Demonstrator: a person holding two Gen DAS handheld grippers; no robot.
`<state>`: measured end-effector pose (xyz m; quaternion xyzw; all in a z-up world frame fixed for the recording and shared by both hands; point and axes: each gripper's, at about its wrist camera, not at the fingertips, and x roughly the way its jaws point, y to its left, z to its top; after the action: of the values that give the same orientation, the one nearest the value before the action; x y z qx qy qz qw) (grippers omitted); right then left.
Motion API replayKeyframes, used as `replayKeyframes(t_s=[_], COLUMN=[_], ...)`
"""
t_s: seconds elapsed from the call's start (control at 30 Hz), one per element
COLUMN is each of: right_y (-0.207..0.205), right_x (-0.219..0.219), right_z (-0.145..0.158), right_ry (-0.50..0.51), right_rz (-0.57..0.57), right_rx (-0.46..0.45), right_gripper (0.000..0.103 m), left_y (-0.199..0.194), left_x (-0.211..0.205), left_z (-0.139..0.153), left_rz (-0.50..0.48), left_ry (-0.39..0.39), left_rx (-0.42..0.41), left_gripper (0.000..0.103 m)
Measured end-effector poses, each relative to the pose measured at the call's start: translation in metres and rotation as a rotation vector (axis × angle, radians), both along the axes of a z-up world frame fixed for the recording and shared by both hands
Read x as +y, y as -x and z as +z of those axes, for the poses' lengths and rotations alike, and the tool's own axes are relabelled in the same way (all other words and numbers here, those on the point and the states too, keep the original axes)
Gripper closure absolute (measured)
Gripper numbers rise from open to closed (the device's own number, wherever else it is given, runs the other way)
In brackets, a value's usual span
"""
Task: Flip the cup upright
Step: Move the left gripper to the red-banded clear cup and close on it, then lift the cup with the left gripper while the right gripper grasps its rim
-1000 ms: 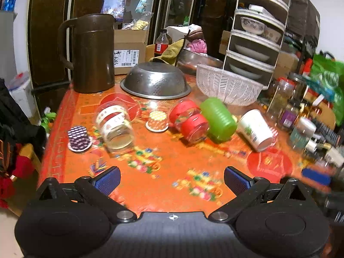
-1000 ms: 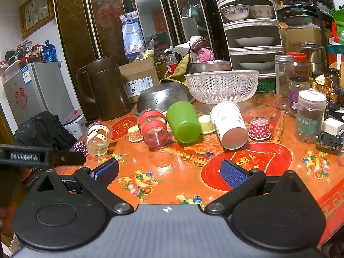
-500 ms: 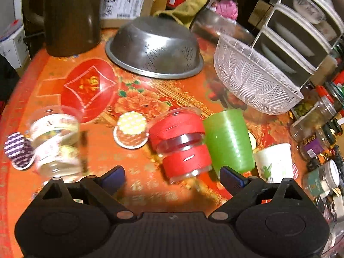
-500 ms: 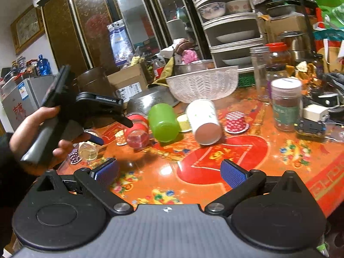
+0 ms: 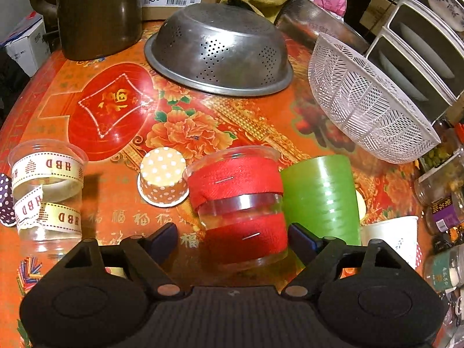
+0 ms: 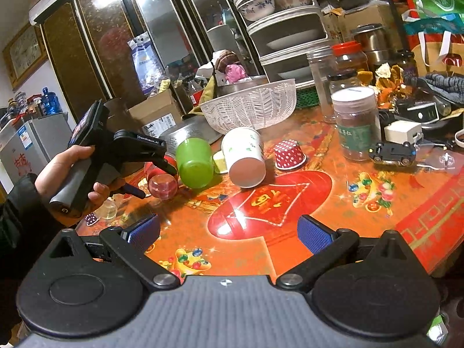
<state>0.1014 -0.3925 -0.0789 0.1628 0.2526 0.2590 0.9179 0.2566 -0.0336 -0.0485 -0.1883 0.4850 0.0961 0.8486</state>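
Two grippers spread wide, neither gripping. Left gripper (image 5: 233, 236) straddles the red-banded clear cup (image 5: 240, 203), which lies on its side on the orange table (image 5: 116, 211), rim away from cam; whether pads touch it is unclear. Green cup (image 5: 319, 197) lies just beside, partly hiding the white paper cup (image 5: 391, 237). Right gripper (image 6: 229, 232) hovers over bare tabletop w/ nothing between its fingers.

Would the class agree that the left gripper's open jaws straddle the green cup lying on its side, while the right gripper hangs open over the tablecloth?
Not quite: the cup is wrong. The left wrist view shows the left gripper with open jaws either side of the clear cup with red ribbon bands, lying on its side; the green cup lies just beside it. The right gripper does hang open over the tablecloth.
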Motion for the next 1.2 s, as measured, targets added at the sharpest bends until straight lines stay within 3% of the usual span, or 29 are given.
replayKeyframes(t_s=[0.07, 0.2, 0.37, 0.53, 0.83, 1.0, 1.2], right_y=[0.000, 0.001, 0.001, 0.003, 0.009, 0.011, 0.008], right_x=[-0.002, -0.006, -0.006, -0.003, 0.012, 0.018, 0.032], right_z=[-0.002, -0.004, -0.003, -0.001, -0.001, -0.004, -0.004], right_ry=[-0.004, -0.011, -0.019, -0.020, -0.012, -0.007, 0.003], right_rz=[0.000, 0.000, 0.005, 0.016, 0.053, 0.066, 0.088], right_rx=[0.005, 0.008, 0.006, 0.002, 0.007, 0.029, 0.097], right_gripper=[0.001, 0.001, 0.001, 0.001, 0.001, 0.001, 0.001], left_y=[-0.001, 0.000, 0.014, 0.049, 0.148, 0.205, 0.240], left_x=[-0.001, -0.003, -0.007, -0.014, -0.005, 0.001, -0.019], left_z=[-0.001, -0.003, 0.005, 0.032, 0.069, 0.057, 0.028], left_rz=[0.002, -0.011, -0.041, -0.125, -0.205, -0.246, -0.319], left_ry=[-0.001, 0.001, -0.016, -0.043, -0.126, -0.128, -0.140], left_rx=[0.000, 0.011, -0.003, -0.054, -0.175, -0.201, -0.210], left_gripper=[0.020, 0.041, 0.043, 0.043, 0.043, 0.043, 0.043])
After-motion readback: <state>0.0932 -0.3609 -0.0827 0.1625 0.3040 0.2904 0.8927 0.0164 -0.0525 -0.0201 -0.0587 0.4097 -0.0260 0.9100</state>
